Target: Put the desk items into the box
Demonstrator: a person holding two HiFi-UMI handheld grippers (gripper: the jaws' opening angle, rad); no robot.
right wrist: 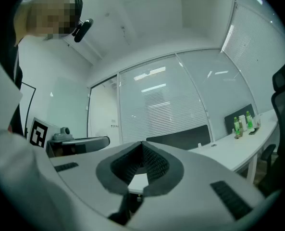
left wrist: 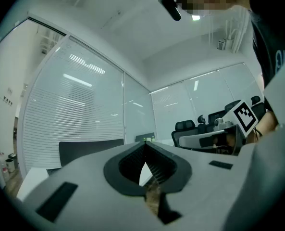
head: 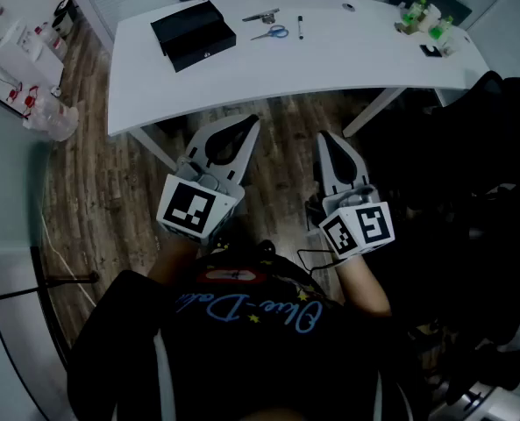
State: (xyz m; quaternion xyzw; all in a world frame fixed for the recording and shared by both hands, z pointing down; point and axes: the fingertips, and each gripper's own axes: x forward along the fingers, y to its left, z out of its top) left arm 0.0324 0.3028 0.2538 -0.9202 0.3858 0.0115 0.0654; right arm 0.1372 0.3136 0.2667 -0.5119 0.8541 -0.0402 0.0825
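**Head view: both tongs shut and empty, desk things lie on the white counter**

The counter (head: 330, 55) is big and white and runs across the top of the frame. Under it is a brown wood floor (head: 93, 182). A black chair (head: 483, 147) fills the right side. At the bottom middle is the person in a dark shirt (head: 242, 340), with one pair of tongs in each hand. Both pairs are below the near edge of the counter and do not touch it.

The black box (head: 193, 34) sits on the counter at the upper left. I cannot tell if it is open.

The left tongs (head: 252, 123) are in the middle of the frame and point up toward the counter. Their tips are together, and the left gripper view shows nothing between them. The right tongs (head: 325, 137) are just to the right. Their jaws are pressed together too, and the right gripper view shows them empty.

Some small bottles (head: 424, 17) with green on them stand in a bunch at the upper right of the counter. A small black thing (head: 431, 51) lies just below them.

The scissors (head: 271, 33) have blue handles and lie to the right of the box, apart from it. A small metal thing (head: 261, 16) lies just above them. The pen (head: 300, 26) is dark and thin and lies just right of the scissors.
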